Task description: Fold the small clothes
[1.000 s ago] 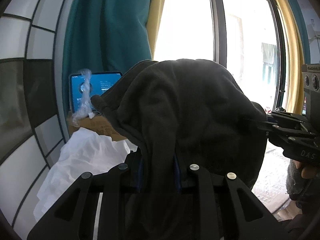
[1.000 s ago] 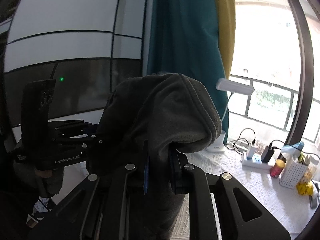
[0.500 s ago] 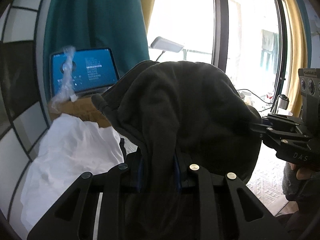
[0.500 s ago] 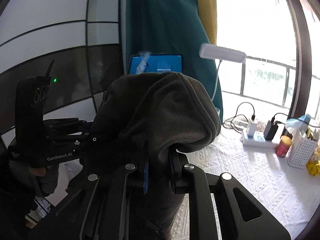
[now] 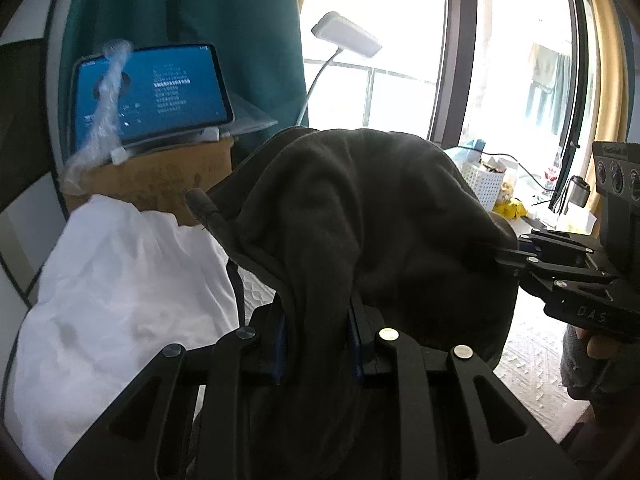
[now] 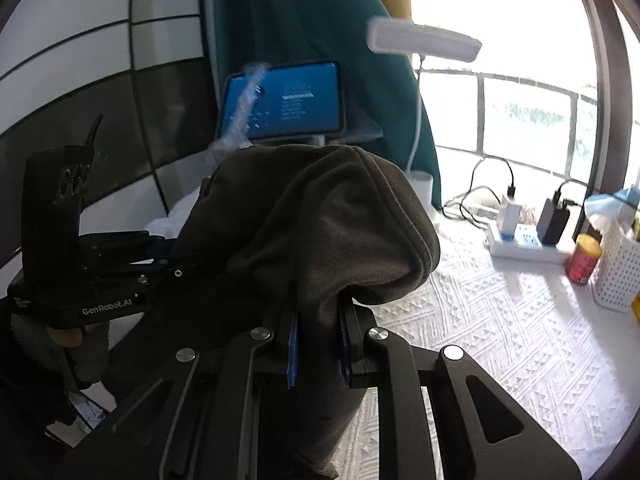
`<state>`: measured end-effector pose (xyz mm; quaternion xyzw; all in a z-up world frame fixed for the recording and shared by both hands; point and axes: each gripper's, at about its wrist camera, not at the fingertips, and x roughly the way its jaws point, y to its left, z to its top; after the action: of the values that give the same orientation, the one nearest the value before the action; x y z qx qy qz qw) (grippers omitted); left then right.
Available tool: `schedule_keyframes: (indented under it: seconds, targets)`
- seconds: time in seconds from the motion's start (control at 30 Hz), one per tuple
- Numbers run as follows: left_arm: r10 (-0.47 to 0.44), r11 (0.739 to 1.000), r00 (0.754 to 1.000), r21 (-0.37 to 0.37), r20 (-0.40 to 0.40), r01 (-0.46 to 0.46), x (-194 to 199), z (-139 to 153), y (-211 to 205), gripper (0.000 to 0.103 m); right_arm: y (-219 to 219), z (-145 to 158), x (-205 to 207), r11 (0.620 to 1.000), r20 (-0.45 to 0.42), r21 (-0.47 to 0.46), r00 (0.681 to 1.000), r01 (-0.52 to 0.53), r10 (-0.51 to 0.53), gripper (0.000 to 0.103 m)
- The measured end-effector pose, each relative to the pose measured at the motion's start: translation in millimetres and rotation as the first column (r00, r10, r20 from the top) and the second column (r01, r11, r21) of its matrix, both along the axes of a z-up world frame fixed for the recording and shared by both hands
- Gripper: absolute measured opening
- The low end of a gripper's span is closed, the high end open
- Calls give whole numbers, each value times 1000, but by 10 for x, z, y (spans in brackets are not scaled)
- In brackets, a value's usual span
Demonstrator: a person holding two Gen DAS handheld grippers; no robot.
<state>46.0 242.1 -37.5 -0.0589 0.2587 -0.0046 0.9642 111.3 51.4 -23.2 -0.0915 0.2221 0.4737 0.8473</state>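
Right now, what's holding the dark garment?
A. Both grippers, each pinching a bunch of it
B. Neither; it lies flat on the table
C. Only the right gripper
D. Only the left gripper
A. The left gripper and the right gripper each have their blue pads closed on a fold of the dark garment, which hangs bunched between them.

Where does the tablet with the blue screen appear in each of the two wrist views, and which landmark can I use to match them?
Left wrist view: the tablet is at the upper left, propped on a cardboard box, above the white cloth.
Right wrist view: the tablet is at the upper centre, just above the dark garment.
Shared landmark: the white desk lamp, to the tablet's upper right in both.
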Motion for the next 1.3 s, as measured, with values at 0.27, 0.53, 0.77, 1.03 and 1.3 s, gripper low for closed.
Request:
schedule_keyframes:
  seconds: [0.27,0.53,0.77,1.03,1.3]
  targets:
    - [2,1000,998,-20,-69,-4,301,-174,80,23,132,-204,372,1000,-67,-20,998,15,-16,17]
    - [6,1000,986,-29,-167,-11,657,-452,153,23,248,-488,707,998,-159,-60,987,21,-31,17]
    - [11,998,959,-50,-282,-26,910,-636,219,27,323,-769,966,992,-287,-127,956,23,-59,18]
    - [24,992,933,-106,-360,-67,1042,-694,341,33,320,-841,1267,992,-413,-120,907,38,-84,42]
    - [45,994,926,-72,-375,-78,1202,-676,432,34,310,-782,1593,993,-408,-72,905,96,-117,42]
